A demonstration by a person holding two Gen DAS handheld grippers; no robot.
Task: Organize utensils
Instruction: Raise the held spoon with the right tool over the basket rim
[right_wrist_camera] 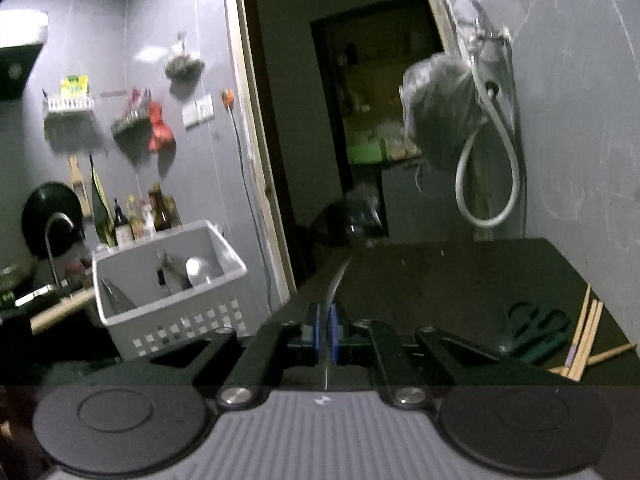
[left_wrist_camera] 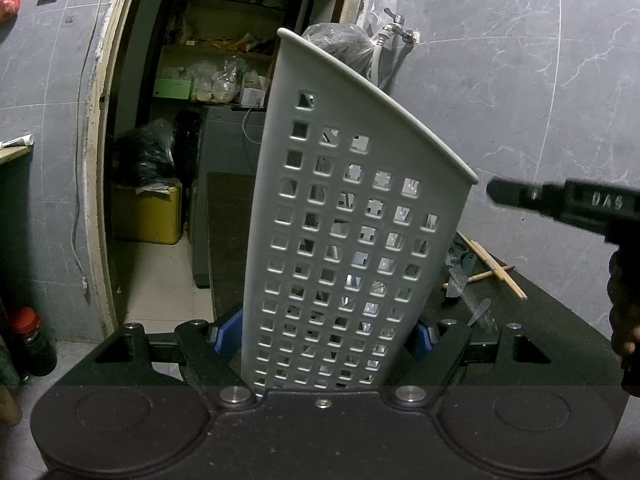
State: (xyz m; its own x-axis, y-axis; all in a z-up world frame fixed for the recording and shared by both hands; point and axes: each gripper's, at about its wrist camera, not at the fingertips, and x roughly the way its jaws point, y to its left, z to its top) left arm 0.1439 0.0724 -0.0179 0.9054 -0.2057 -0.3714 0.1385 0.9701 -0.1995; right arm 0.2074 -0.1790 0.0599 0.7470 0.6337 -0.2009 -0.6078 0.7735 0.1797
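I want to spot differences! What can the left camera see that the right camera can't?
Only the left camera shows the basket's holed side up close, pinched in the left gripper. Only the right camera looks into the basket's top and shows the right gripper pinching a thin metal utensil. Both show chopsticks and the black table.

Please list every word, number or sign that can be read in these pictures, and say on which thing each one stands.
"DAS": pale letters on the right gripper seen from the left wrist view; more letters may be hidden.
Small white logo on the grey housing: no readable letters.
Bottle labels and yellow-green packet: too blurred.
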